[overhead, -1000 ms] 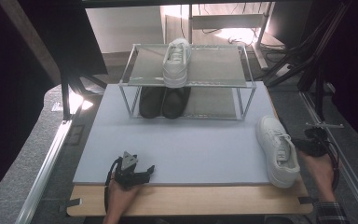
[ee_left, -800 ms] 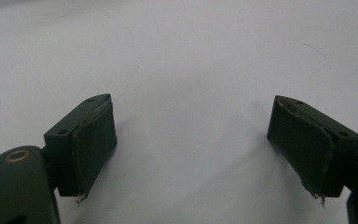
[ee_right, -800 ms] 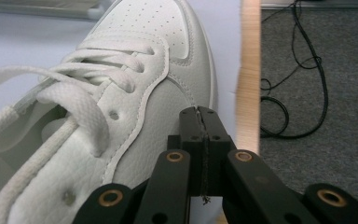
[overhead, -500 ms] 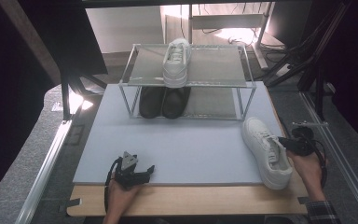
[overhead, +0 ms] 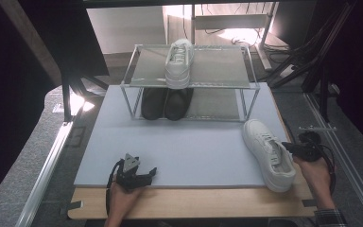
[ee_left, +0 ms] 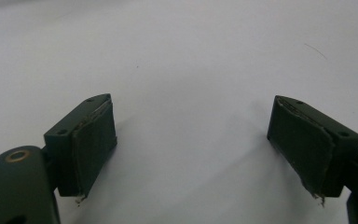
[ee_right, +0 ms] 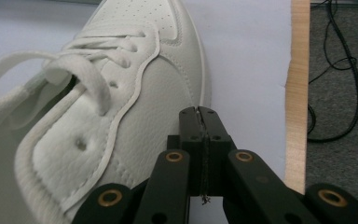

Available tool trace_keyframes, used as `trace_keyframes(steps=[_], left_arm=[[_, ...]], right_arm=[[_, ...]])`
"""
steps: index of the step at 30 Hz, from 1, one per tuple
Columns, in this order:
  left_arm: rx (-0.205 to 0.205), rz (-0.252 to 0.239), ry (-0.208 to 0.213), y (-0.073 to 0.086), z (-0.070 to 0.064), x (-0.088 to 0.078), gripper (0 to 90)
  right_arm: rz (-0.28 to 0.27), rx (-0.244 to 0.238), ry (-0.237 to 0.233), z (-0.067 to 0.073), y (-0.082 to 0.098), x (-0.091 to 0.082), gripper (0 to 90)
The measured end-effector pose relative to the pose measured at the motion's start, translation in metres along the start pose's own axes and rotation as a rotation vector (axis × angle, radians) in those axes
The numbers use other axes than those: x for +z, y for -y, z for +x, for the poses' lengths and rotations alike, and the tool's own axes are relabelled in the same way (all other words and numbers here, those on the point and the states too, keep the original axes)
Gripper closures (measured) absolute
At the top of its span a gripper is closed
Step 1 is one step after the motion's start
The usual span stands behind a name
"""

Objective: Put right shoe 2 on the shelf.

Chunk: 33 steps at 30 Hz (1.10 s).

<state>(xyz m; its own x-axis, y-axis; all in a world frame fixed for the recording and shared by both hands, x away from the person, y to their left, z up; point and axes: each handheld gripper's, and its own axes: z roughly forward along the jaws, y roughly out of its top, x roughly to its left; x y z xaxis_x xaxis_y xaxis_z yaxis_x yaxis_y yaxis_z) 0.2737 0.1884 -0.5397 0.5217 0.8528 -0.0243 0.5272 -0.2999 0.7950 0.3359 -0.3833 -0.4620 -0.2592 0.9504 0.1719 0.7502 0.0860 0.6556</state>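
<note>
Shoe lies at nine o'clock of my shut, empty right tongs, toe toward eleven; left tongs gape idle.

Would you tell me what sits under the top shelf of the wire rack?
Under the wire rack's top shelf sits a pair of black shoes. A white shoe above covers part of them.

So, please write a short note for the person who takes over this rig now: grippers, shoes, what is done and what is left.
Left gripper: open, resting near the mat's front edge.
Right gripper: jaws shut, holding nothing, against the outer side of the loose white shoe at the mat's right.
Done: second white shoe on the rack's top shelf; black pair below.
Left: probably move the loose shoe onto the rack.
</note>
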Motion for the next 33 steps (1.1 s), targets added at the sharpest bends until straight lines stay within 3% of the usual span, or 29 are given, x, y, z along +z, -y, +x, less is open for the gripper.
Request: trace_keyframes(steps=[13, 33], left_arm=[[-0.001, 0.000, 0.000, 0.000, 0.000, 0.000, 14.9], [-0.001, 0.000, 0.000, 0.000, 0.000, 0.000, 14.9]], right_arm=[[0.006, -0.015, -0.023, 0.015, -0.002, 0.007, 90.0], [0.026, -0.067, -0.110, 0.063, -0.008, 0.026, 90.0]])
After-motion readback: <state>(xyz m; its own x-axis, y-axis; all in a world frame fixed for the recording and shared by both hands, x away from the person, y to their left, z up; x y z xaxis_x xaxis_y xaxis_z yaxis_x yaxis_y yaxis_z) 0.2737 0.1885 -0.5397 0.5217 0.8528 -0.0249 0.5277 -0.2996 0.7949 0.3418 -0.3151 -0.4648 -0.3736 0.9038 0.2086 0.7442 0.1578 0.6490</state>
